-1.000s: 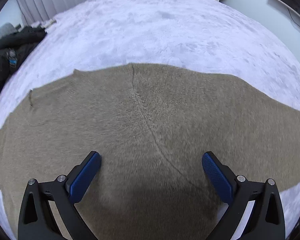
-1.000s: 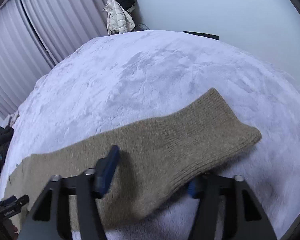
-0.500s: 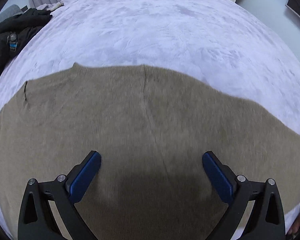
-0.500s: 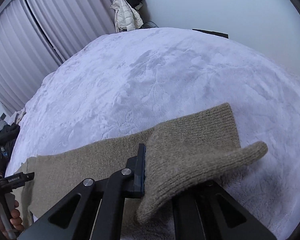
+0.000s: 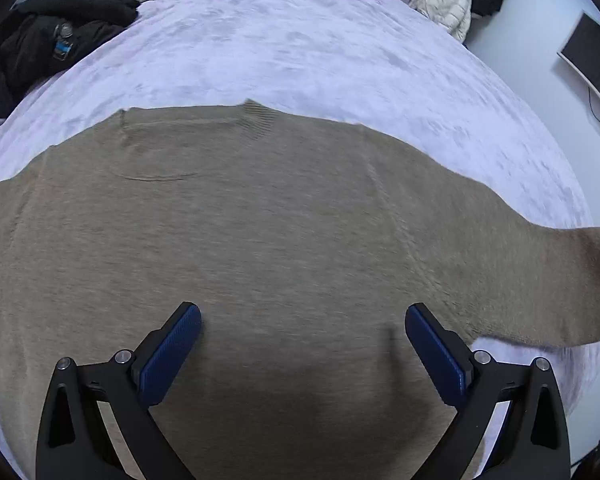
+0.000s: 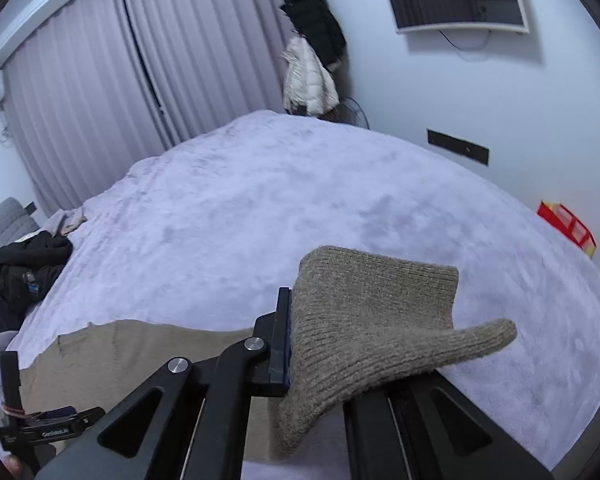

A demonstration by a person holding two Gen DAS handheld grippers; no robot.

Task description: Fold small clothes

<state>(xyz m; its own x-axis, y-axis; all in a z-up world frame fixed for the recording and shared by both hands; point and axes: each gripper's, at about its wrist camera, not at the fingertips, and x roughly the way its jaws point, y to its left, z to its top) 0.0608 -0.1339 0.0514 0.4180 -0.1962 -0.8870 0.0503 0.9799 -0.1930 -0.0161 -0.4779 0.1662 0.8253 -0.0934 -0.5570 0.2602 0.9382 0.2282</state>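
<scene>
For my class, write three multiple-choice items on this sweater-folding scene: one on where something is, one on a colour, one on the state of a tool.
1. Where does the sweater lie?
A. spread on the bed cover
B. hanging on the wall
C. on the floor

2. What colour are the pads of the left tool?
A. red
B. blue
C. white

3. What is the state of the right tool?
A. wide open over the bare cover
B. shut on nothing
C. shut on the sleeve cuff

Answers:
1 A: the left wrist view shows the tan knit flat on the pale cover.
2 B: both pads show blue against the black arms.
3 C: the right wrist view shows the ribbed cuff pinched between its fingers and raised off the cover.
</scene>
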